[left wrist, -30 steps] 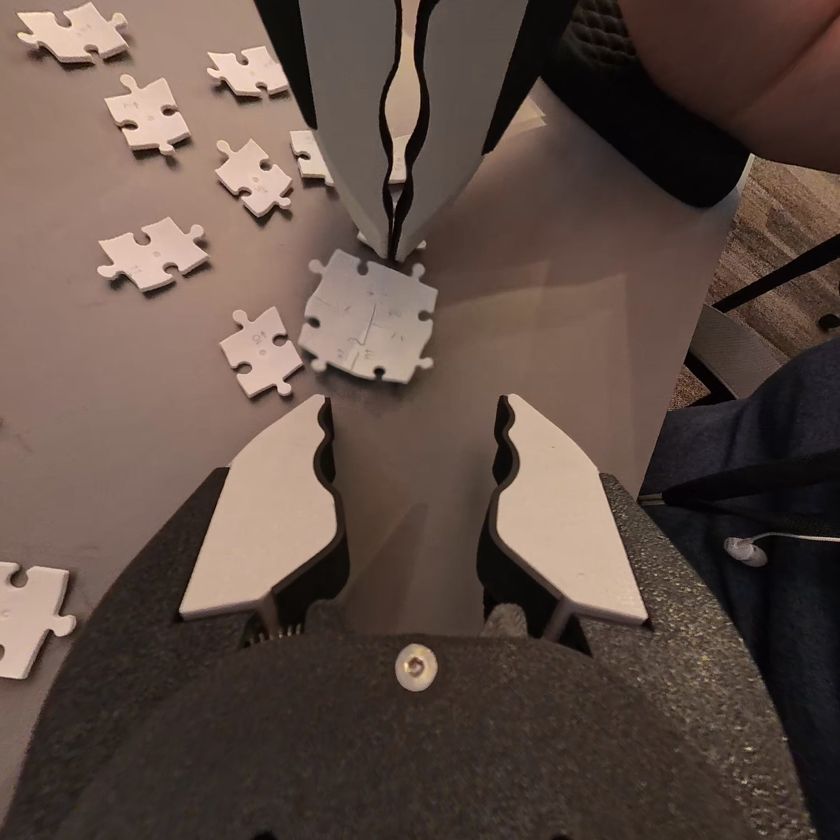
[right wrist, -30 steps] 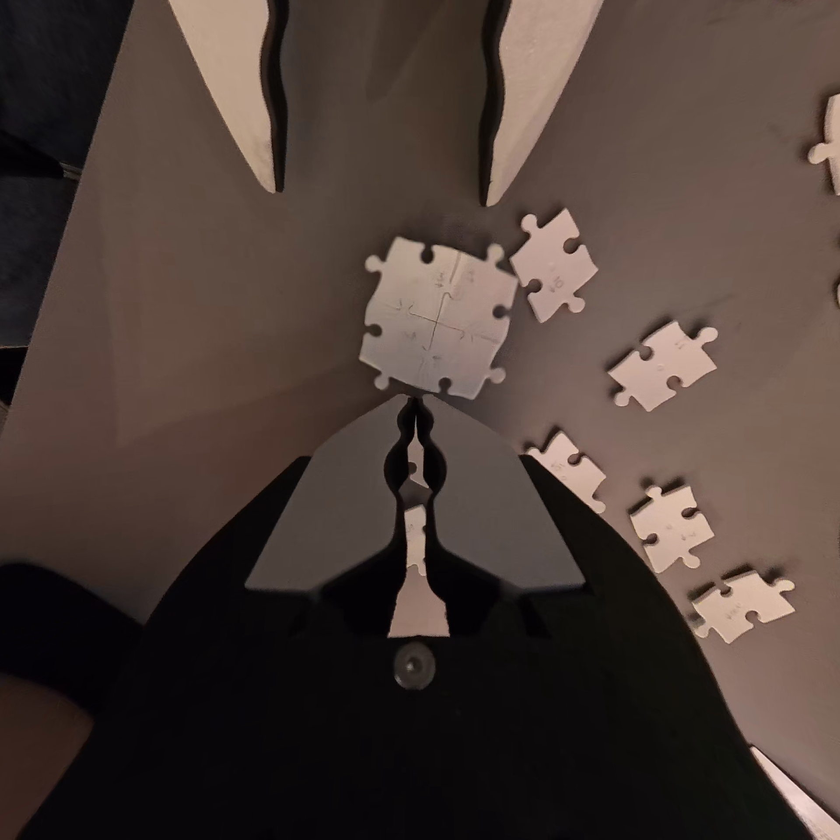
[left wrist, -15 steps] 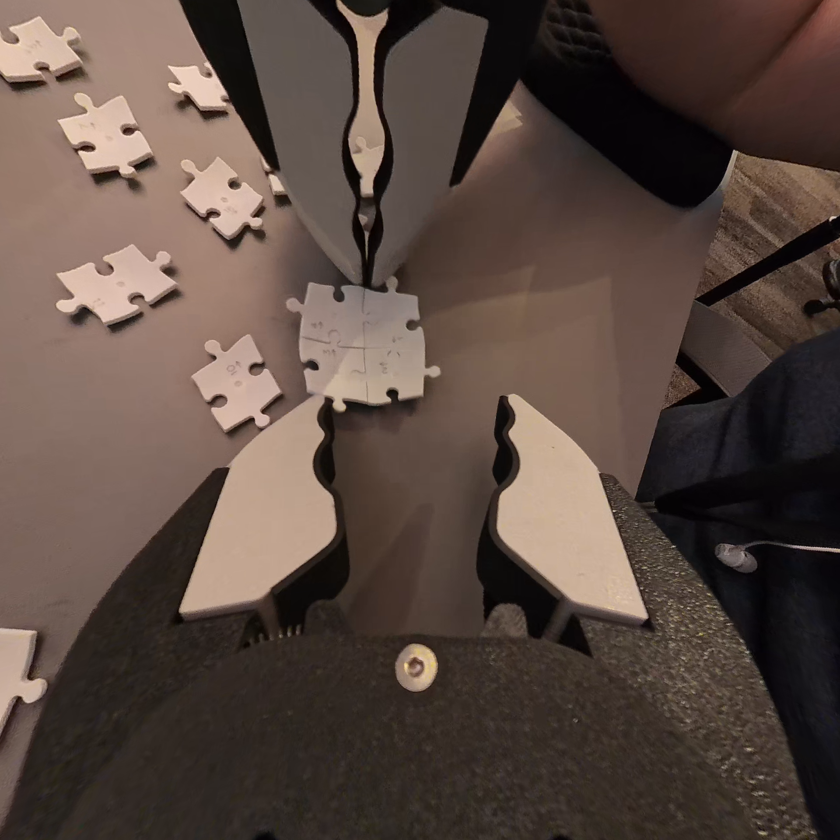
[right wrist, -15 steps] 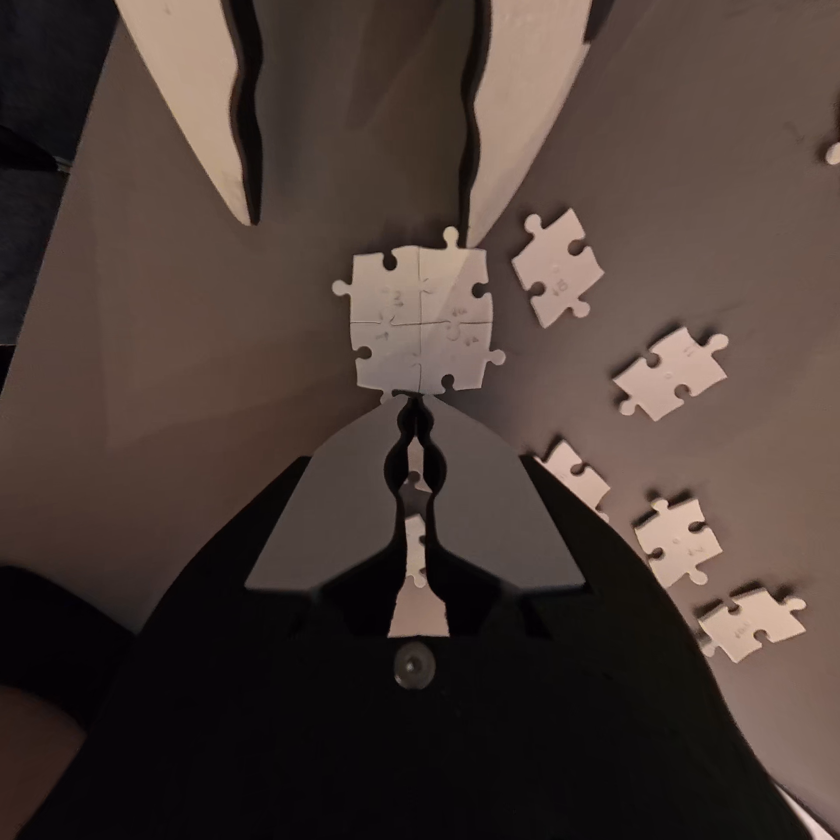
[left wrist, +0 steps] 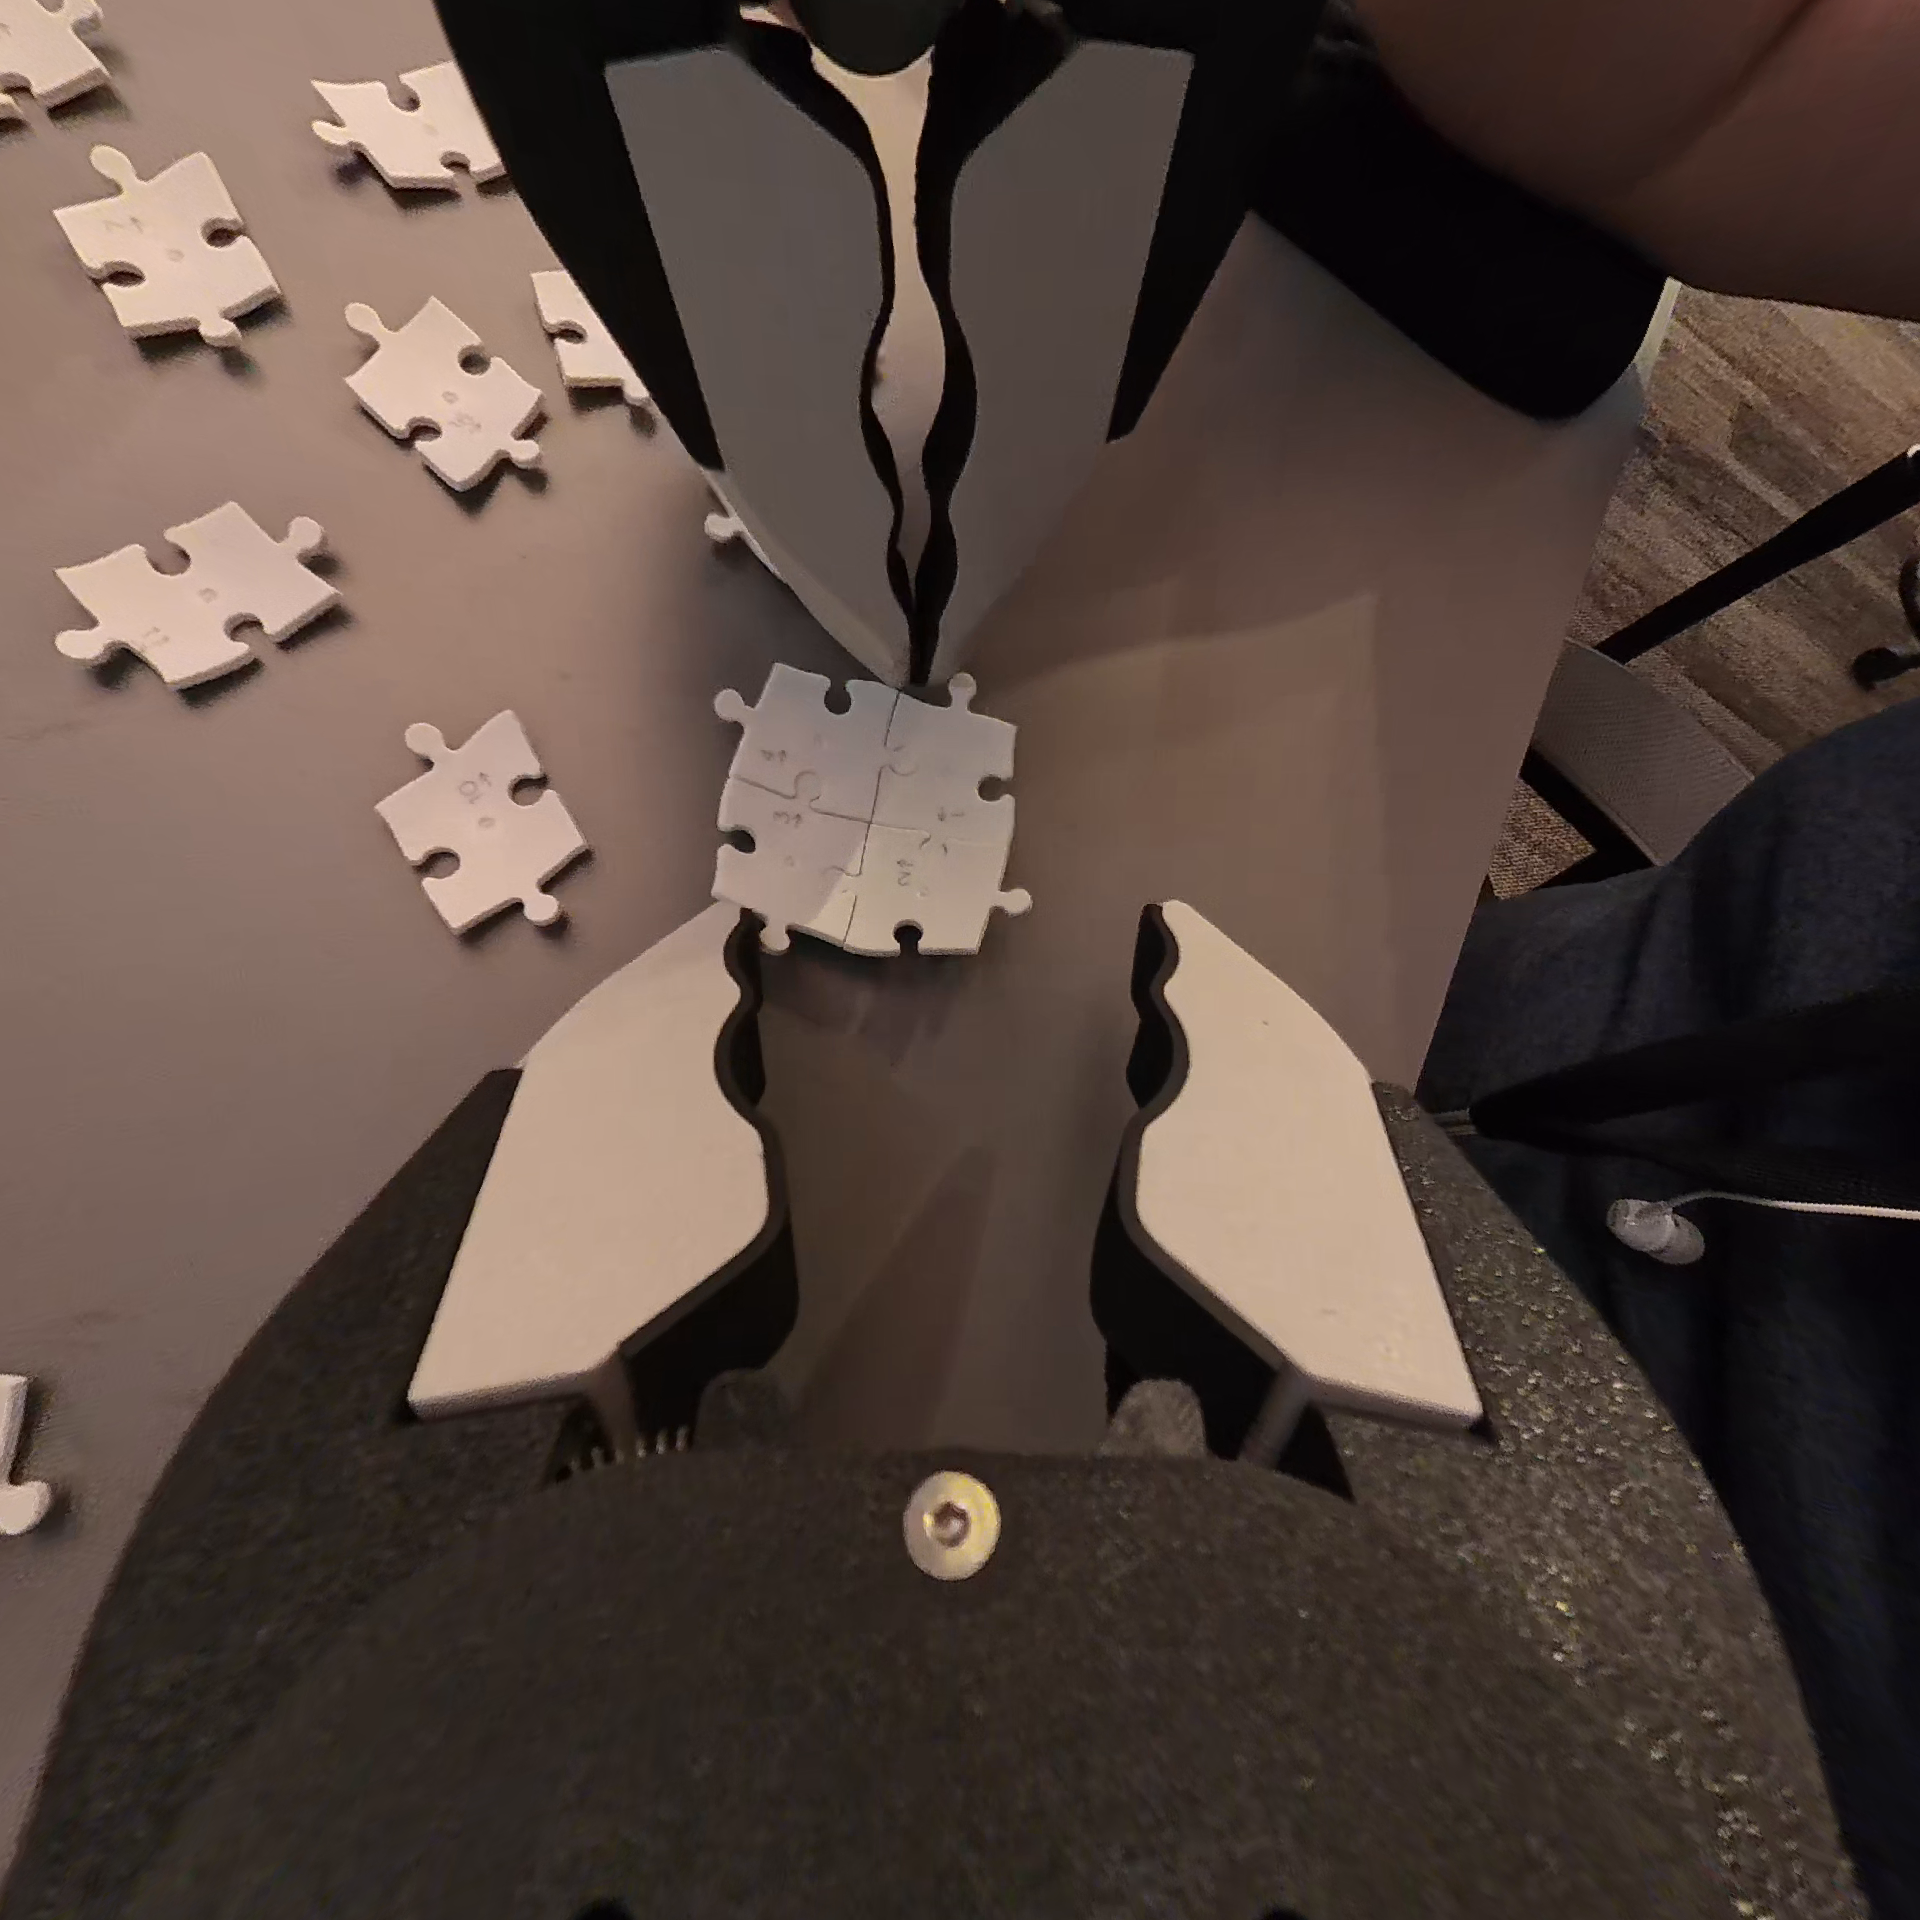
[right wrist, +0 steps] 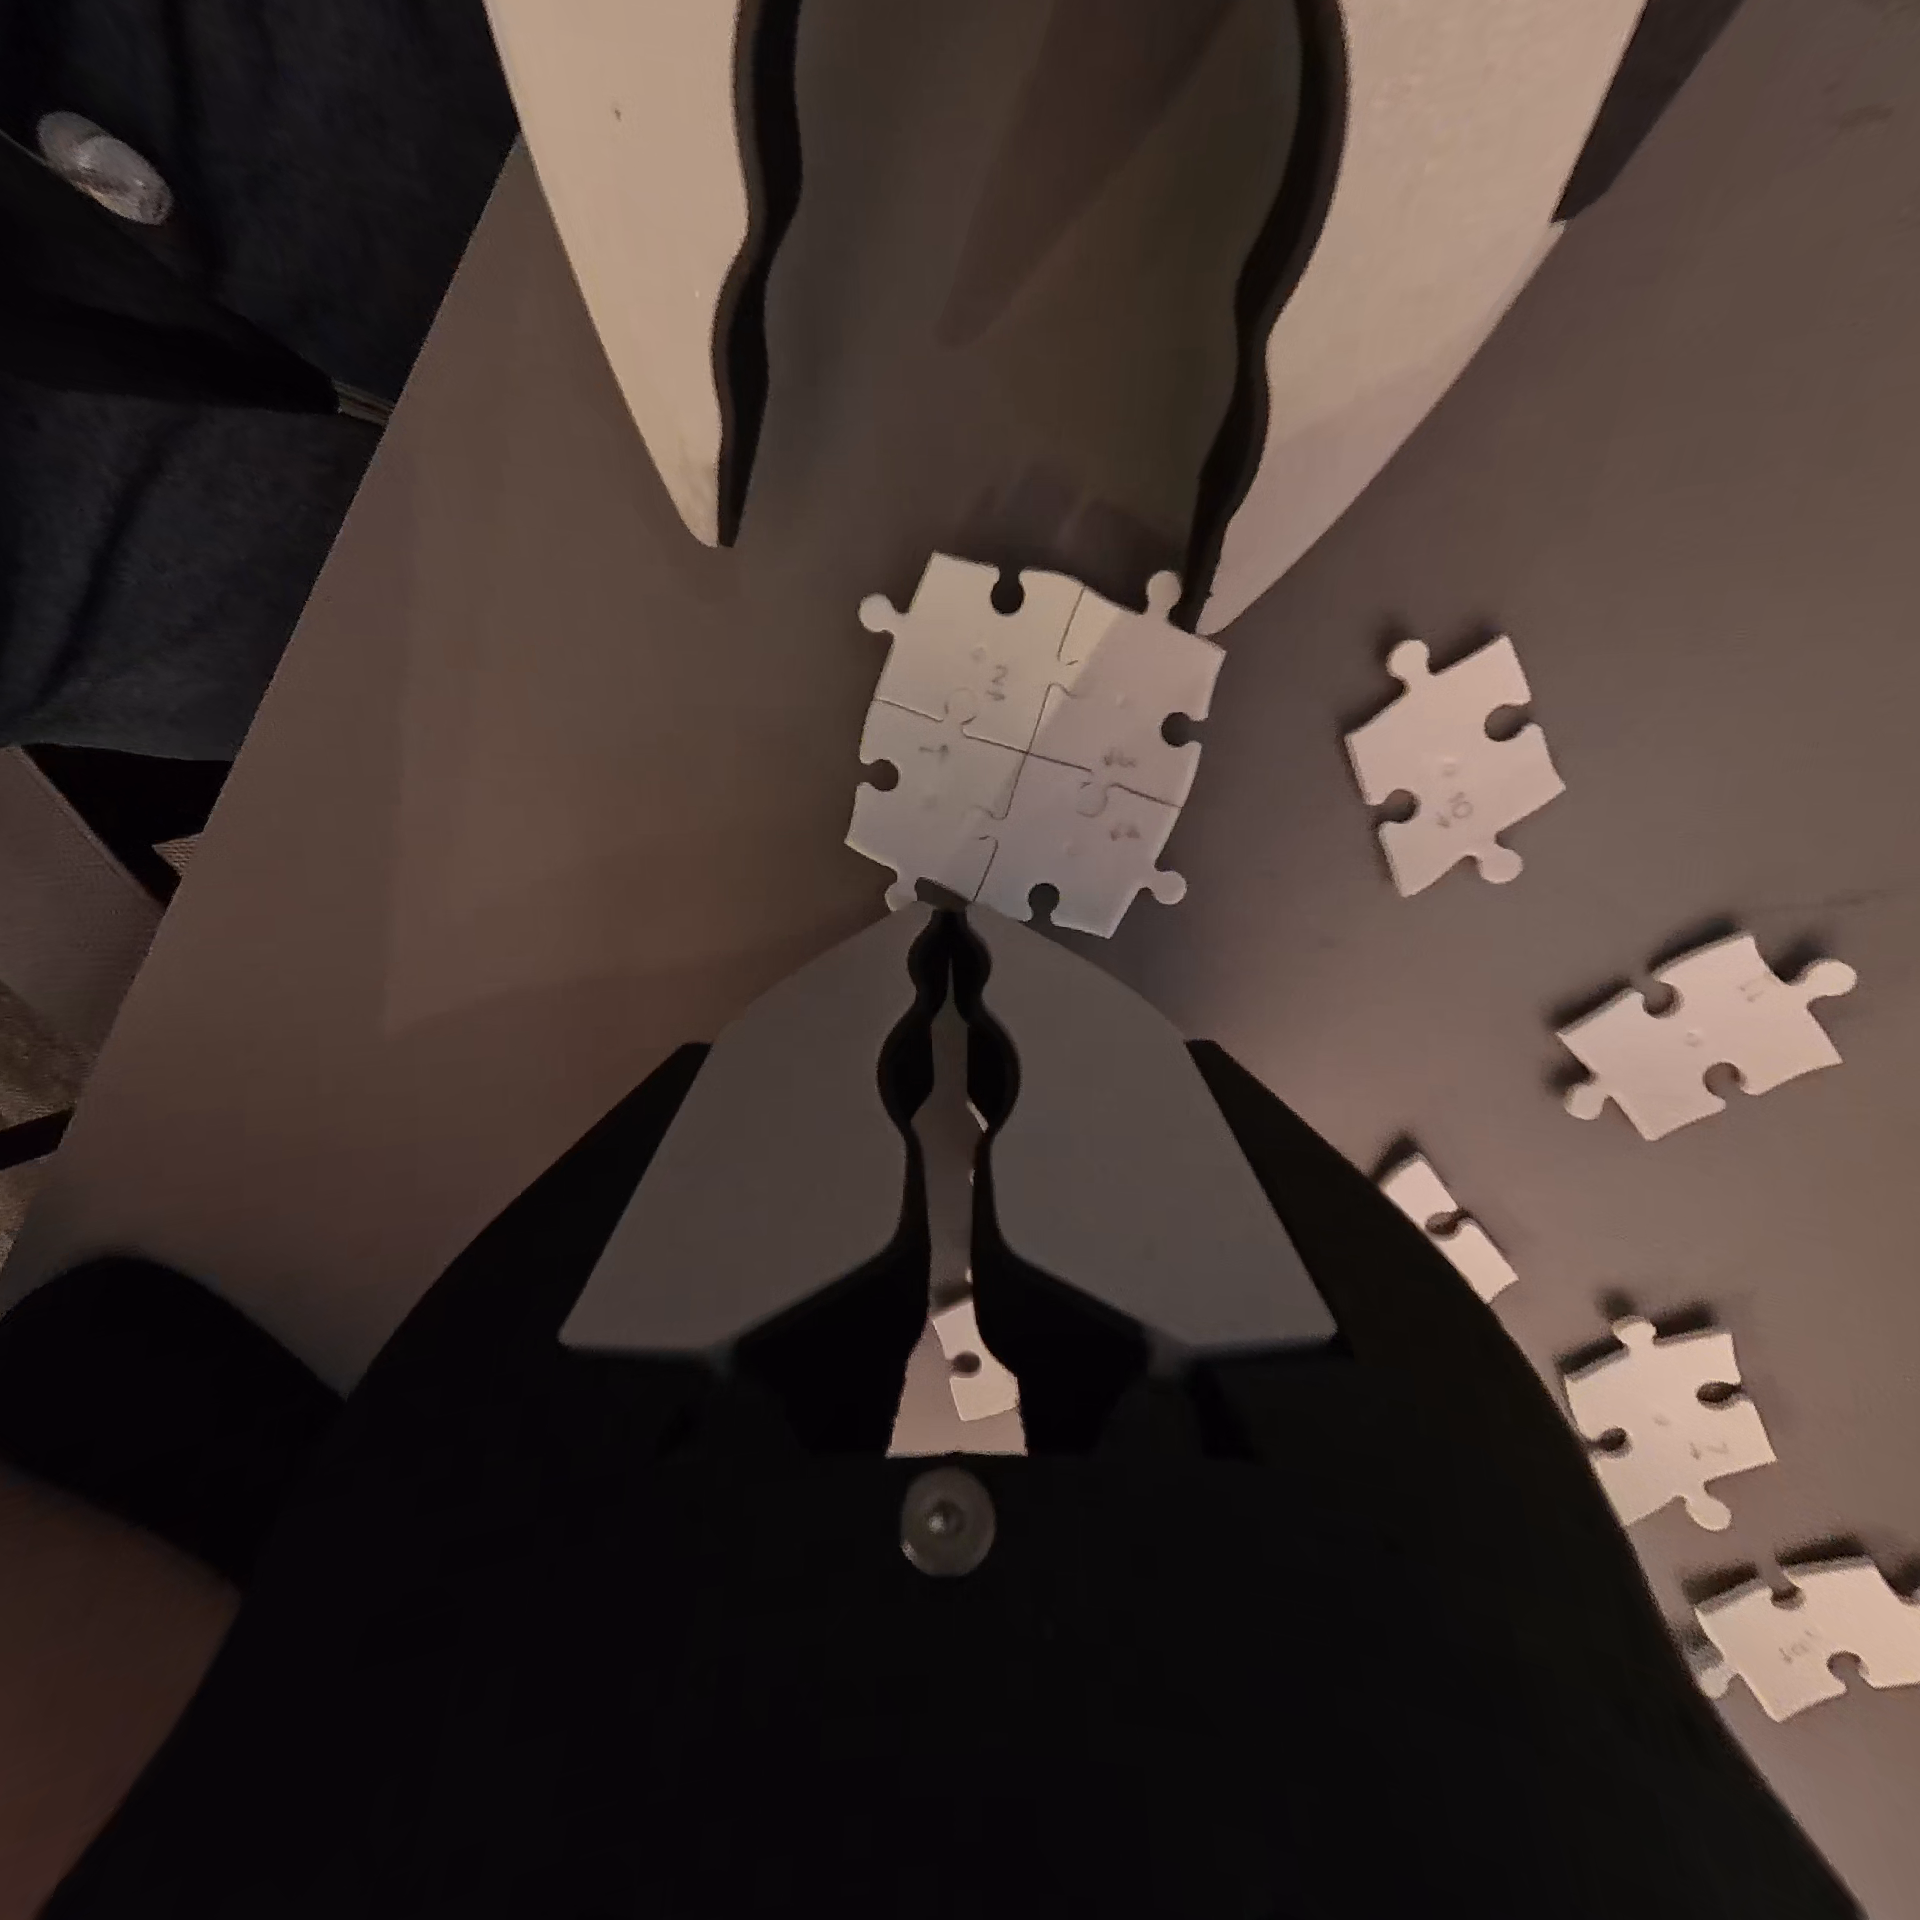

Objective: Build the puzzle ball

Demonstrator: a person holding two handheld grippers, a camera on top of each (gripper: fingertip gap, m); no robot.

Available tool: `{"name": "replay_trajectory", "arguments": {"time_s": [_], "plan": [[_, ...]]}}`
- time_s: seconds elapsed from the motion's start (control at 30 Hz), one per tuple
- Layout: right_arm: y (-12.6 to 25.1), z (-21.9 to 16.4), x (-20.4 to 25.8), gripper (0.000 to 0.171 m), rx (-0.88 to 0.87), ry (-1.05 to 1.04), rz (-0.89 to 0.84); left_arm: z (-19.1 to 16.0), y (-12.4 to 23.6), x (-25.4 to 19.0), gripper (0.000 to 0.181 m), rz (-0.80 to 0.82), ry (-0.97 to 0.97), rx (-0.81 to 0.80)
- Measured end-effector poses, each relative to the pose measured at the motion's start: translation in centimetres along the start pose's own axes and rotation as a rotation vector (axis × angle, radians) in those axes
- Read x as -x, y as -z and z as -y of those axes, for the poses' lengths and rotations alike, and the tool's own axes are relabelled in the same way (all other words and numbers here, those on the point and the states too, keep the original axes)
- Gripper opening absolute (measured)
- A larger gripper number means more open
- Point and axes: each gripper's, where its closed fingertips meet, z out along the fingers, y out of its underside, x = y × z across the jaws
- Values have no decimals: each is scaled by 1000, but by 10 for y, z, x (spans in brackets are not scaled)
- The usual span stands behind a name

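A curved patch of four joined white puzzle pieces [left wrist: 868,821] is at mid-table, also in the right wrist view [right wrist: 1029,748]. My right gripper [right wrist: 948,920] is shut on the patch's edge, pinching it at a tab; in the left wrist view it [left wrist: 920,670] comes from the far side. A shadow under the patch suggests it is tilted off the table. My left gripper [left wrist: 945,920] is open and empty, facing the patch from the opposite side. Its left fingertip [left wrist: 727,935] is at the patch's near corner tab. It also shows in the right wrist view [right wrist: 961,571].
Several loose white puzzle pieces lie on the brown table beside the patch, the nearest [left wrist: 483,826], also [right wrist: 1455,764], others farther out [left wrist: 197,597] [right wrist: 1704,1049]. The table edge [left wrist: 1507,727] runs close on the other side, with a person's dark clothing [left wrist: 1714,1039] beyond. Left tips to right tips: about 6 centimetres.
The patch has turned in the right gripper's hold, first square-on, now rotated further. The left gripper has closed in until its fingertip reaches the patch's corner, still open.
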Motion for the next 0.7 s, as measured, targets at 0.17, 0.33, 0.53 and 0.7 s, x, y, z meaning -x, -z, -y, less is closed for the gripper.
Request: {"name": "replay_trajectory", "arguments": {"time_s": [0.17,0.33,0.53,0.7], "plan": [[3,-1,-1,1,-9,-2,-5,0,3,2,69,6,8,-13],[10,0,-2,1,-33,-10,-11,0,7,4,69,16,7,-19],[10,2,1,1,-32,1,-10,1,14,8,69,24,13,-43],[8,0,6,1,-3,8,4,12,27,8,68,-18,51,-161]]}}
